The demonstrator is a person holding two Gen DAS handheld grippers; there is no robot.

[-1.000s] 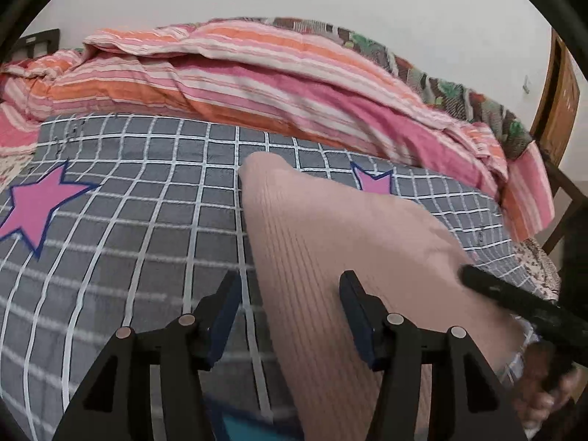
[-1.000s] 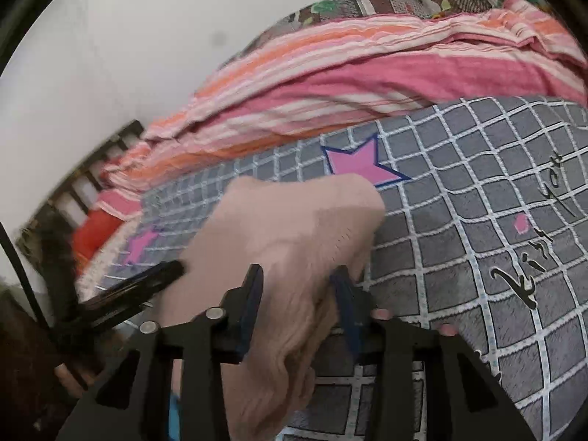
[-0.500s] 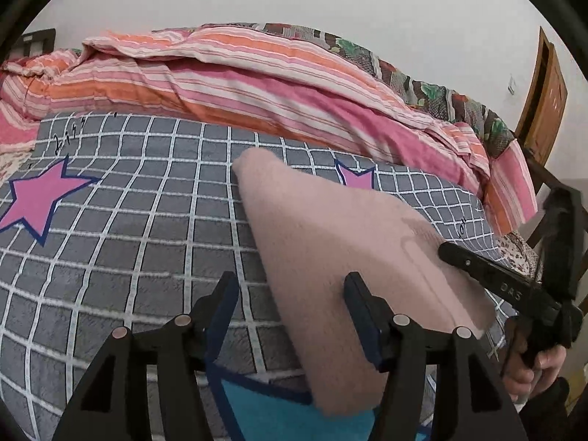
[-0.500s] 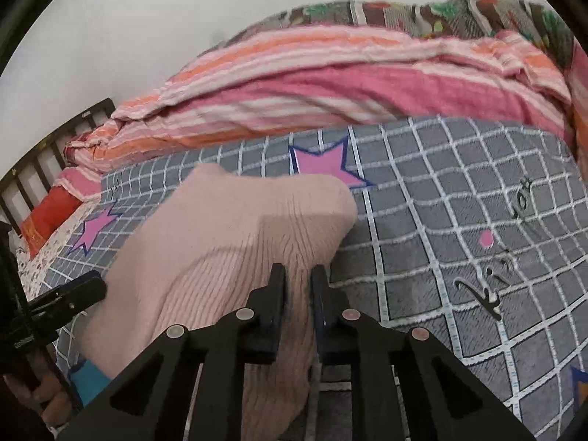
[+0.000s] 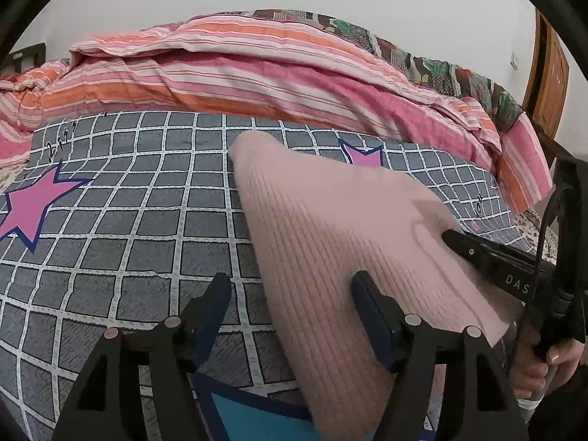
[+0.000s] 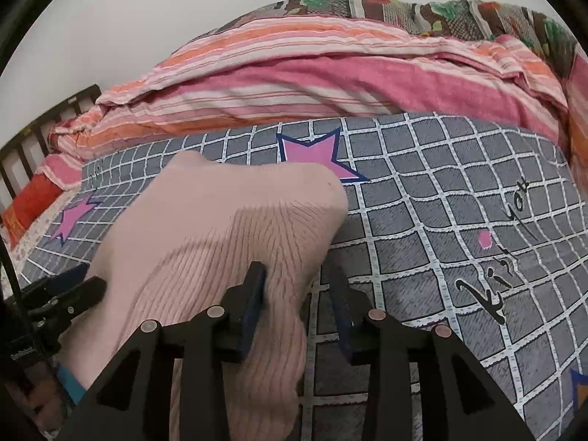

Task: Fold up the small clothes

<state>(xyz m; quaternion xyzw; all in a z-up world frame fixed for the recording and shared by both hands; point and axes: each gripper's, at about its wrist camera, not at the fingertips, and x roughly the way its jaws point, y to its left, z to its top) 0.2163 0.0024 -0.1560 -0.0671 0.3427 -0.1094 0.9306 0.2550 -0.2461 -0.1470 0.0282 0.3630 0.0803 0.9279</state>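
A pink ribbed knit garment (image 5: 330,242) lies folded on the grey checked bedsheet (image 5: 128,228). My left gripper (image 5: 290,294) straddles its left edge, its jaws opening, one finger over the cloth and one over the sheet, neither pressing. In the right wrist view the same garment (image 6: 220,235) fills the centre-left. My right gripper (image 6: 296,286) straddles its right edge with jaws opening, and the cloth lies loose between them. Each gripper shows in the other's view: the right gripper (image 5: 477,253) on the garment's right side, the left gripper (image 6: 73,290) on its left.
A pink and orange striped quilt (image 5: 257,70) is bunched along the back of the bed, with a floral blanket (image 6: 422,11) behind it. A dark headboard (image 6: 33,139) stands at the left, a wooden door (image 5: 547,77) at the right. A hand (image 5: 544,364) holds the right gripper.
The right jaws pinched shut on the garment's edge half a second ago and have parted again. The left jaws have widened. The garment has settled flatter on the sheet.
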